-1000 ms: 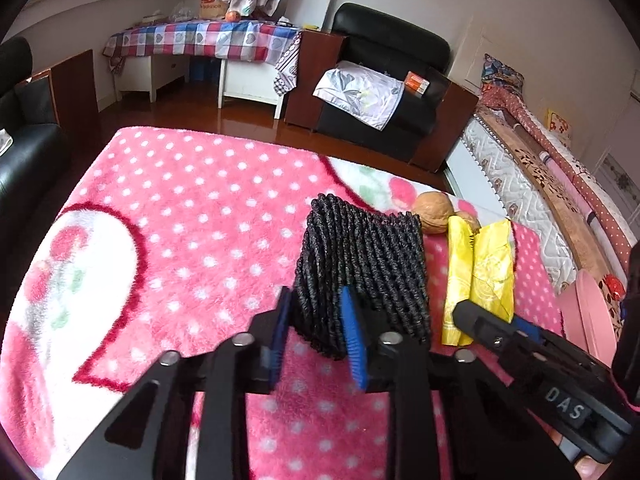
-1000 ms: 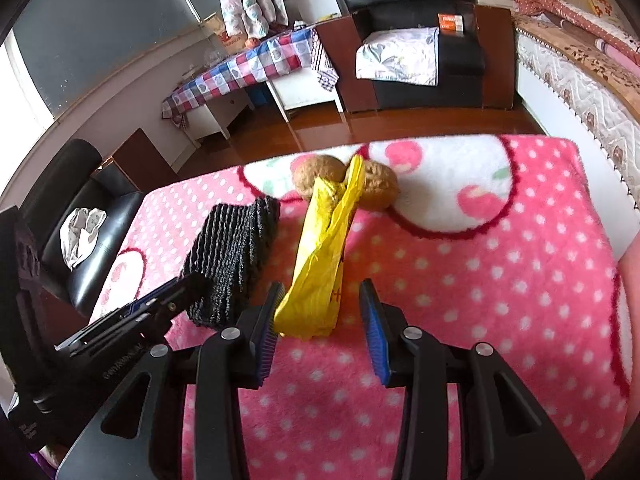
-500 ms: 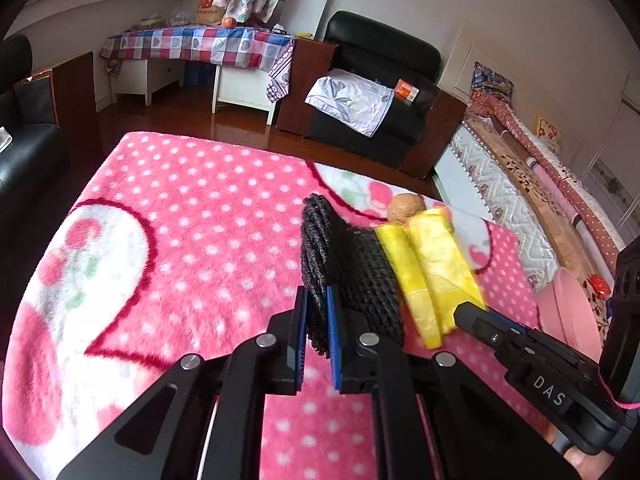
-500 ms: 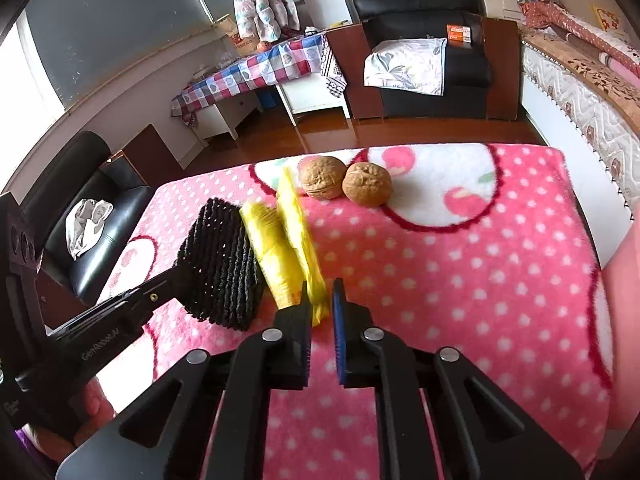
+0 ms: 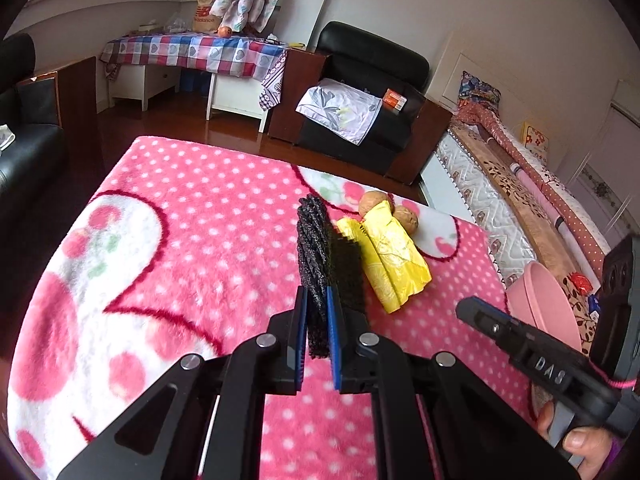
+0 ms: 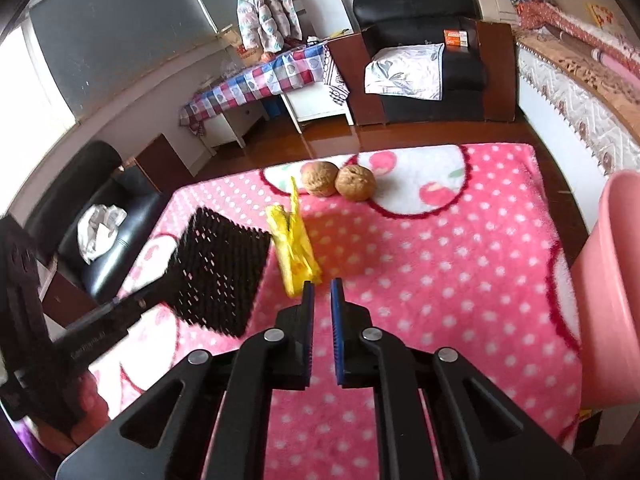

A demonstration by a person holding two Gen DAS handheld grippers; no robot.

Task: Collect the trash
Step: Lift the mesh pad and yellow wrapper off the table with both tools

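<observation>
Black mesh piece [image 5: 320,264] pinched upright between the blue pads of the left hand-held gripper [image 5: 317,334], jaws clenched on its near edge; its far end stands clear above the pink polka-dot blanket [image 5: 192,208]. From the right wrist view the same mesh [image 6: 218,268] shows as a dark perforated sheet raised off the blanket, with the left tool's body running down to the lower left.

Yellow plastic wrapper [image 6: 294,246] hangs just left of the tips of the right hand-held gripper [image 6: 322,312]. Jaws are nearly together with a thin gap showing; cannot tell whether a corner of the wrapper is caught between them. In the left wrist view the wrapper [image 5: 390,264] sits just beside the mesh on its right, crumpled, touching or nearly touching it.

Two walnuts [image 6: 338,180] lie side by side on the blanket beyond the wrapper, touching each other, on a white patch with a cherry print.

Pink basin [image 6: 612,292] stands at the right edge of the blanket-covered tabletop; its rim also shows in the left wrist view [image 5: 544,300], behind the right tool.

Background: black armchair [image 6: 424,28], checked tablecloth [image 5: 192,50].
</observation>
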